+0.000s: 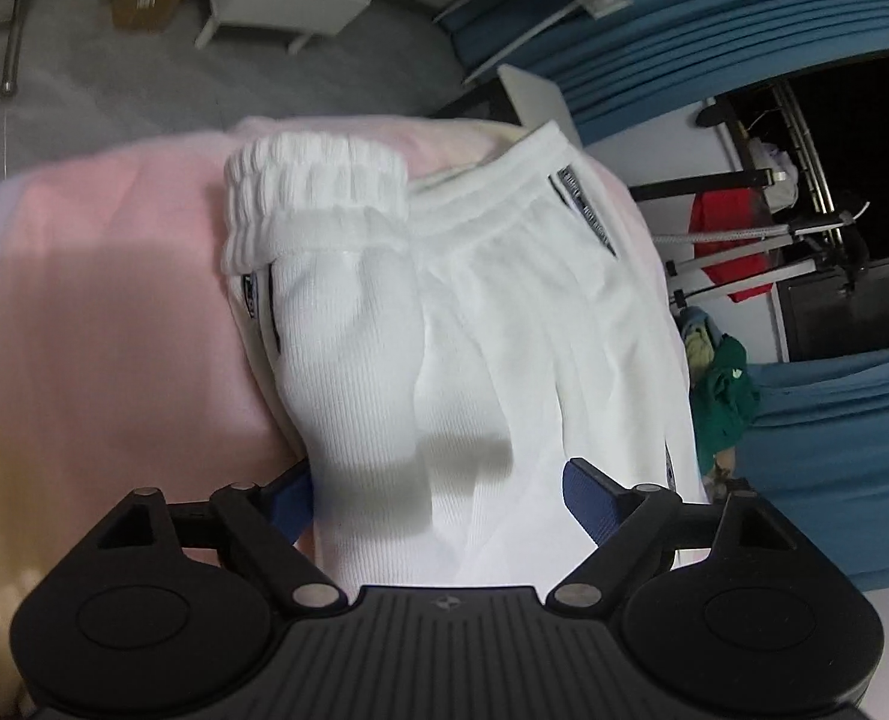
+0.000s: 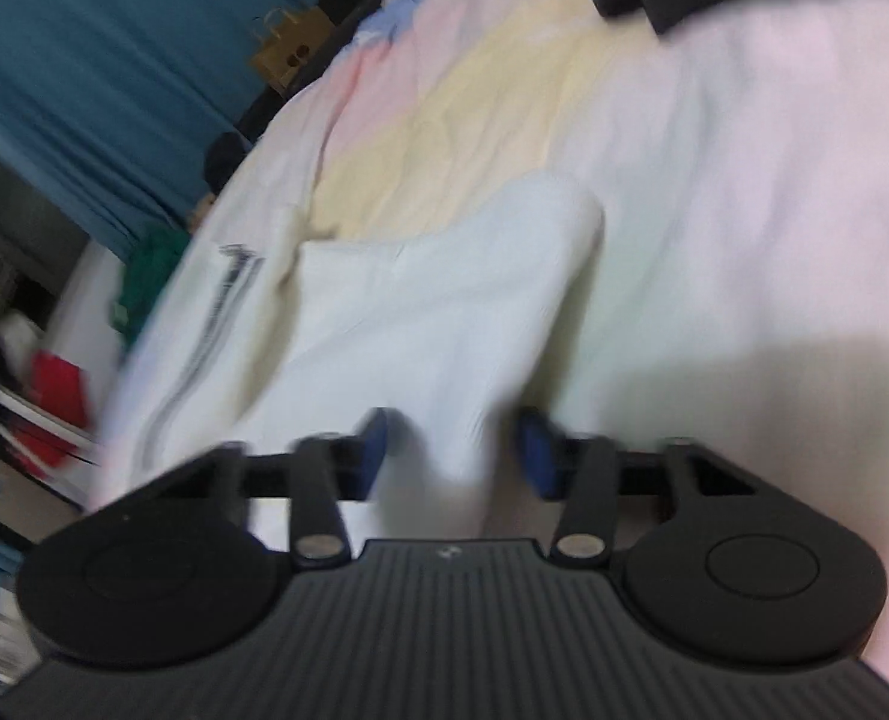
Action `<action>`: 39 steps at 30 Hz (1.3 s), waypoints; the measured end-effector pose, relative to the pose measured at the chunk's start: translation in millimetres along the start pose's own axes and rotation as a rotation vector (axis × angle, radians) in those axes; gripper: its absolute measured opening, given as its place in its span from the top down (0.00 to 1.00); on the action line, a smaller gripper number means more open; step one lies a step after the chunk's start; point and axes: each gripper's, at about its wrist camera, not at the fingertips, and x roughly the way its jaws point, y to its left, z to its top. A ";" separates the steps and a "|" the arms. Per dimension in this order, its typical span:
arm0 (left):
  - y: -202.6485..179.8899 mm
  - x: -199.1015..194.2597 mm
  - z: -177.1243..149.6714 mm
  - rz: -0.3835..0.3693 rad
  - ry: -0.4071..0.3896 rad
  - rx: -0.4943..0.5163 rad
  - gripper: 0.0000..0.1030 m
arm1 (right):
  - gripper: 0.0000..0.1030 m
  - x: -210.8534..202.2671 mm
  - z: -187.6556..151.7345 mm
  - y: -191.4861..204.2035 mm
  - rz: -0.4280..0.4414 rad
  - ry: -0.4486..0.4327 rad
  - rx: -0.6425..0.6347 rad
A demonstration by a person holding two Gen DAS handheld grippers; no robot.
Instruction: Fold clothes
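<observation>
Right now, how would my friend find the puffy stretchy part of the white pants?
Find the pink bedsheet on the bed, then the white sweatpants lying folded on it. The ribbed elastic waistband is the thick, ridged band across the top of the folded-over half, farthest from the left gripper. Only it is bunched; the rest is smooth.

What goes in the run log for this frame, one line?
phase: mid-fold | item: white sweatpants on pastel bedsheet | left gripper: open, fabric between fingers | right gripper: open, fabric between fingers
</observation>
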 end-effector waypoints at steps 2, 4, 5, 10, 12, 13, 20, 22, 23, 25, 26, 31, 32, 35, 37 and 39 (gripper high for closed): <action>0.0 5.8 2.8 -0.003 0.001 -0.013 0.24 | 0.91 3.5 4.0 4.3 0.009 -0.031 -0.055; 3.3 6.0 4.0 -0.012 -0.007 -0.039 0.44 | 0.94 -4.6 6.7 7.8 0.032 -0.078 -0.079; 6.4 8.3 7.7 -0.021 -0.011 -0.057 0.51 | 0.94 -9.6 11.8 10.7 0.048 -0.105 -0.083; 20.3 -1.6 19.2 -0.074 -0.032 -0.123 0.87 | 0.95 -38.5 19.1 24.6 0.080 -0.200 -0.121; 20.7 -11.8 20.4 -0.110 -0.040 -0.130 0.88 | 0.95 -53.9 19.1 24.3 0.080 -0.218 -0.138; 18.0 -17.9 22.0 -0.127 -0.045 -0.123 0.88 | 0.95 -59.4 20.2 22.9 0.082 -0.222 -0.130; -55.2 -59.0 64.0 -0.260 -0.057 0.008 0.89 | 0.95 -74.8 43.9 58.7 0.135 -0.250 -0.131; -93.2 -57.7 75.6 -0.260 -0.071 0.063 0.89 | 0.95 -72.3 56.7 90.4 0.147 -0.274 -0.168; -111.5 -52.5 81.2 -0.253 -0.077 0.081 0.89 | 0.95 -65.7 63.2 106.7 0.145 -0.280 -0.180; -143.7 -32.8 95.5 -0.226 -0.086 0.088 0.89 | 0.95 -47.1 76.3 139.6 0.131 -0.284 -0.195; -157.8 -18.7 103.1 -0.211 -0.089 0.088 0.89 | 0.95 -37.8 82.8 156.1 0.125 -0.286 -0.203; -224.6 77.5 136.3 -0.129 -0.126 0.121 0.89 | 0.95 42.7 105.0 231.5 0.074 -0.282 -0.264; -235.0 100.6 139.9 -0.120 -0.145 0.137 0.89 | 0.95 65.3 105.5 243.6 0.059 -0.271 -0.277; -258.5 182.9 150.4 -0.038 -0.172 0.196 0.89 | 0.95 138.8 101.0 275.3 0.008 -0.221 -0.324; -262.1 235.9 158.2 0.008 -0.159 0.185 0.88 | 0.95 188.9 93.8 288.9 -0.026 -0.185 -0.374; -261.1 279.9 164.9 0.058 -0.148 0.192 0.88 | 0.95 227.7 84.6 296.3 -0.058 -0.165 -0.420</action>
